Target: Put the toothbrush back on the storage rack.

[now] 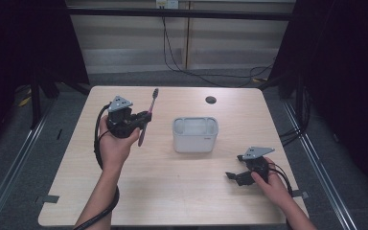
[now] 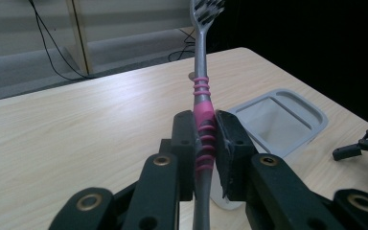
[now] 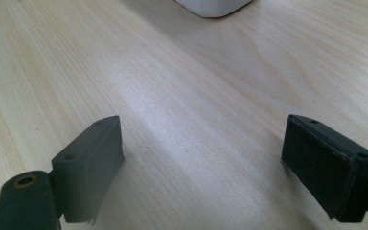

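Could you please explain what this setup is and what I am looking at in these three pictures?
A person sits at a wooden table holding a hand-operated two-jaw gripper in each hand. The high view comes from a camera above; the other two come from cameras riding on each gripper, looking along its black jaws. The left gripper is clamped on a pink and grey toothbrush, lifted off the table with its bristles upward. The right gripper rests low near the table's right side, jaws open and empty. A white rectangular container stands mid-table.
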